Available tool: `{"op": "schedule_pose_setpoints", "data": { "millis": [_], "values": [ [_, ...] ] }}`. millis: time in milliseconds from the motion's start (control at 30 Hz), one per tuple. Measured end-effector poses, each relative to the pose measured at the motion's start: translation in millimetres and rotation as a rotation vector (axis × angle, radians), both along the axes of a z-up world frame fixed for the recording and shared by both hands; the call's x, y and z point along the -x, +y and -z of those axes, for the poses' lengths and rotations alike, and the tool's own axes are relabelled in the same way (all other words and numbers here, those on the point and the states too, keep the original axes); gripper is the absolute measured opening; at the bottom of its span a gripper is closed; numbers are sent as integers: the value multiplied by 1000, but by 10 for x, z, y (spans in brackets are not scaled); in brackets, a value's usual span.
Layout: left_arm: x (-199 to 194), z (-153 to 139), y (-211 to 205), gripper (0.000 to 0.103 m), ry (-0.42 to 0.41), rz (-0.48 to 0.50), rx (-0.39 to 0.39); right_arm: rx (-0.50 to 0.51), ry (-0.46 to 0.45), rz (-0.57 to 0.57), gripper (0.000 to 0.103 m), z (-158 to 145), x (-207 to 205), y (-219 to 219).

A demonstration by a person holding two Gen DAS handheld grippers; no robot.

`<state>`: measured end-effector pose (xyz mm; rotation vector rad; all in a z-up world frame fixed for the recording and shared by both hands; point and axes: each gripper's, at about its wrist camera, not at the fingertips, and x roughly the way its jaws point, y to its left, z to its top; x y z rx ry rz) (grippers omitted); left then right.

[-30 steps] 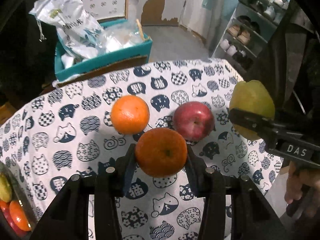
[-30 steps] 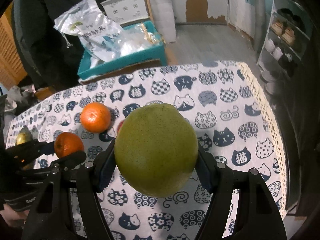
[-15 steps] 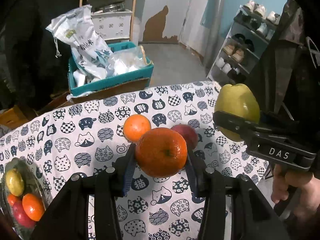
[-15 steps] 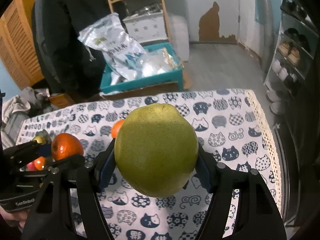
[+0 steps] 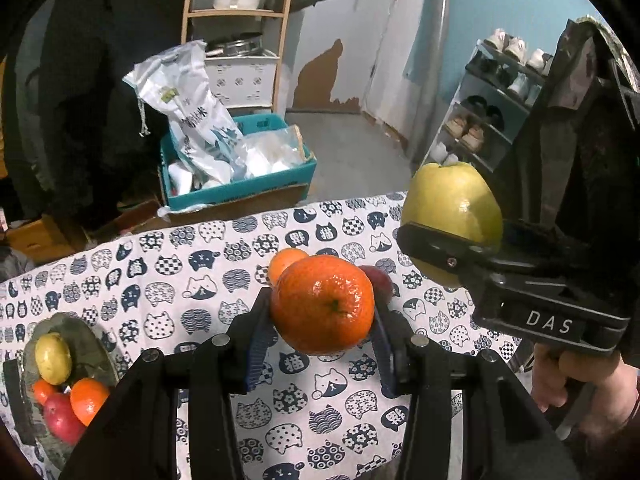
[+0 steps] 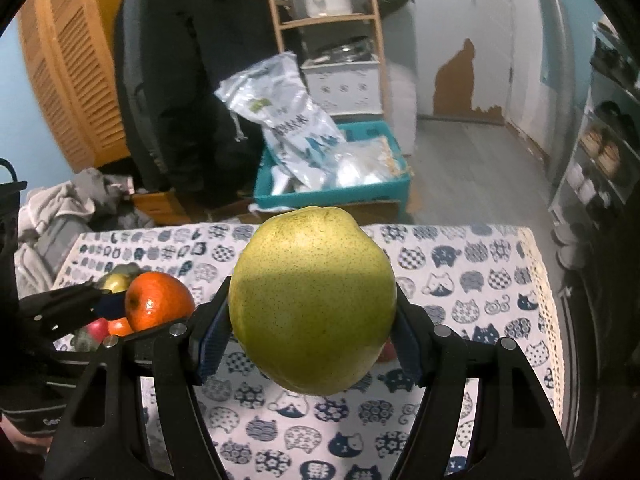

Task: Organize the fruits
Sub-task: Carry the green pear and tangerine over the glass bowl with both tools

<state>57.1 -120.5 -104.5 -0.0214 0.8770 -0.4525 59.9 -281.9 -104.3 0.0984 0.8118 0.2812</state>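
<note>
My left gripper (image 5: 322, 320) is shut on an orange (image 5: 322, 304) and holds it high above the table. My right gripper (image 6: 313, 320) is shut on a green pear (image 6: 313, 300), also held high; the pear shows in the left wrist view (image 5: 452, 216) at the right. A second orange (image 5: 285, 262) and a red apple (image 5: 379, 280) lie on the cat-print tablecloth (image 5: 160, 280), mostly hidden behind the held orange. A glass bowl (image 5: 96, 344) at the left holds a pear, oranges and a red apple. The held orange shows in the right wrist view (image 6: 158, 306).
Beyond the table's far edge stands a teal box (image 5: 240, 188) with plastic bags. A wooden shelf (image 5: 236, 12) stands behind it and a shoe rack (image 5: 500, 100) at the right. A person in black (image 6: 180, 80) is behind the table.
Both grippers have risen higher above the table with their fruit. The table looks smaller and the bowl at the left has come further into view.
</note>
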Motion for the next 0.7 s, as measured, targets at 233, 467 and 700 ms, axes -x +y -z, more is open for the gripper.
{"op": "schedule_pose_setpoints", "data": {
  "millis": [233, 467, 700],
  "values": [
    [70, -121, 267, 46, -33, -37, 4, -4, -30, -52, 70, -146, 9, 274],
    [128, -212, 521, 46, -52, -71, 13, -1, -44, -89, 70, -227, -10, 536],
    [185, -268, 821, 46, -59, -114, 28, 3, -50, -138, 70, -284, -58, 843]
  ]
}}
